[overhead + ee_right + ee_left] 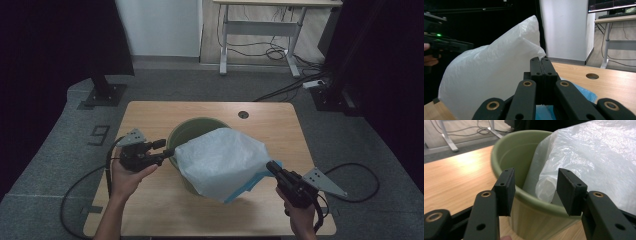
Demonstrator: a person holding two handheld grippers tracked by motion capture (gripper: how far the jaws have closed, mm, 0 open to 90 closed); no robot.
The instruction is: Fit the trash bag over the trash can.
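Note:
A green bucket (pixel 186 128) stands in the middle of the wooden table (pixel 150 115). A white plastic bag (pixel 220 160) lies draped over its right side, with part of it hanging inside. My left gripper (pixel 169 152) sits at the bucket's left rim, open. In the left gripper view its jaws (pixel 536 178) straddle the rim of the bucket (pixel 506 152), and a fold of the bag (pixel 594 157) lies beyond them, apart from the pads. My right gripper (pixel 272 166) is shut on an edge of the bag (pixel 491 72) and holds it raised, jaws (pixel 540 60) pressed together.
Something light blue (pixel 246 189) peeks out under the bag on the right, also seen as a blue sheet (pixel 579 90) below my right jaws. A round cable hole (pixel 243 114) lies near the table's far edge. A desk with cables (pixel 260 30) stands behind.

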